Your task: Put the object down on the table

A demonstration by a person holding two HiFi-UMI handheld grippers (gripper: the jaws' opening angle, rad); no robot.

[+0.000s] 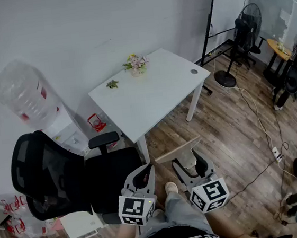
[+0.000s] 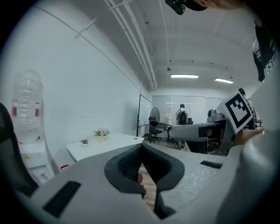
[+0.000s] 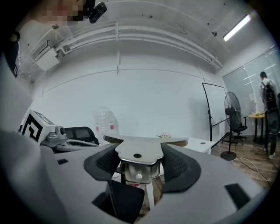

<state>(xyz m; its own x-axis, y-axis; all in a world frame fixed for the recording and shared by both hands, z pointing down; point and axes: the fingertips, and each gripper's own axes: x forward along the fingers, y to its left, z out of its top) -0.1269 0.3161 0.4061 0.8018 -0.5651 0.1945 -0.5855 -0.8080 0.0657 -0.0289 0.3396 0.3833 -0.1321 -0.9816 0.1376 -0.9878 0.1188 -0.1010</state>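
My right gripper [image 1: 188, 164] is shut on a flat metal scoop-like tool [image 1: 177, 151]. In the right gripper view both pads press the sides of its steel handle [image 3: 138, 154], and the wide blade spreads out ahead of the jaws, held about level. My left gripper [image 1: 143, 176] hangs beside it over the chair seat. It is shut, its pads meeting at the tips [image 2: 142, 148] with nothing between them. The white table [image 1: 157, 101] stands ahead of both grippers, a short way off.
A flower pot [image 1: 137, 64] and a small green plant [image 1: 112, 84] sit at the table's far edge. A black office chair [image 1: 65, 178] is at my left, with a water dispenser [image 1: 26, 97] behind it. A whiteboard [image 1: 229, 5], a fan [image 1: 247, 24] and floor cables [image 1: 261, 124] are at the right.
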